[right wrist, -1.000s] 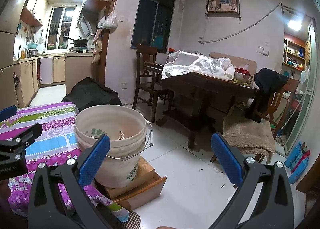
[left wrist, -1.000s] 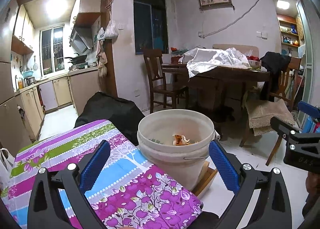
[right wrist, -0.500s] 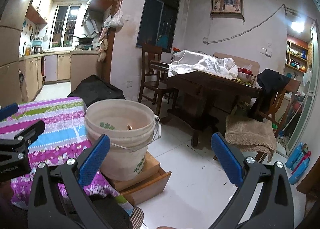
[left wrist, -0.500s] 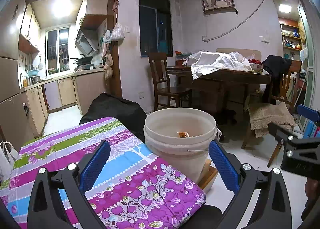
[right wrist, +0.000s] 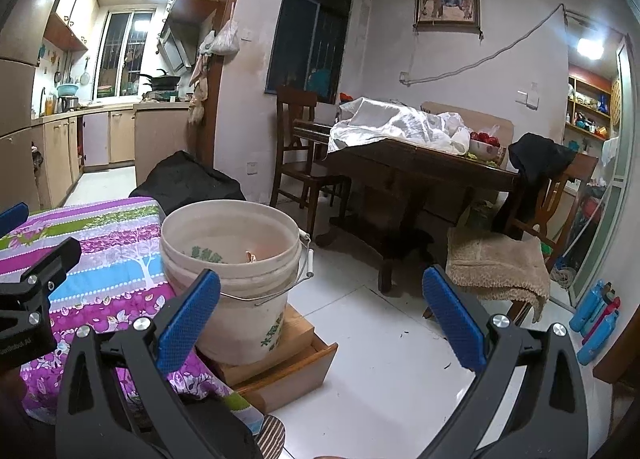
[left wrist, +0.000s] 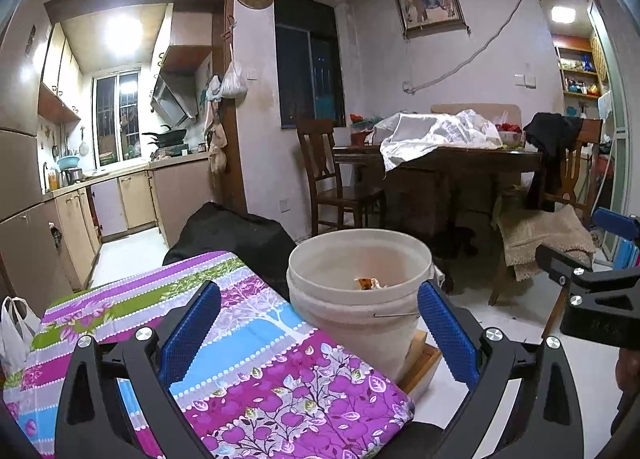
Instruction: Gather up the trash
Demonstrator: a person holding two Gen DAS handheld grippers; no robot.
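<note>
**Both grippers hovering open near the bucket**

The left gripper (left wrist: 318,333) is hanging over the near right corner of a desk (left wrist: 256,371) that is wearing a purple, blue and green flowered cloth. Its blue-padded fingers (left wrist: 188,333) are standing wide apart and gripping nothing. The right gripper (right wrist: 320,323) is hanging beside it, off the right edge of the desk and above the white tiled floor (right wrist: 384,359); its fingers (right wrist: 454,323) are also spread wide and holding nothing. Each gripper is showing at the edge of the other's view.

A cream plastic bucket (left wrist: 358,301) is standing just past the right edge of the desk, close against the cloth, and is resting on a wooden drawer (right wrist: 288,371) that is lying on the floor. Its wire handle (right wrist: 280,295) is hanging down the outside wall, and green printing is showing on its side. A small orange and white scrap of trash (left wrist: 368,283) is lying inside the bucket, only partly showing above the rim.

Behind the bucket a black bag (left wrist: 232,231) is sitting on the floor against the far edge of the desk. Farther back a dark wooden dining table (right wrist: 420,167) is carrying a white sheet (right wrist: 396,125), with wooden chairs around it.
</note>
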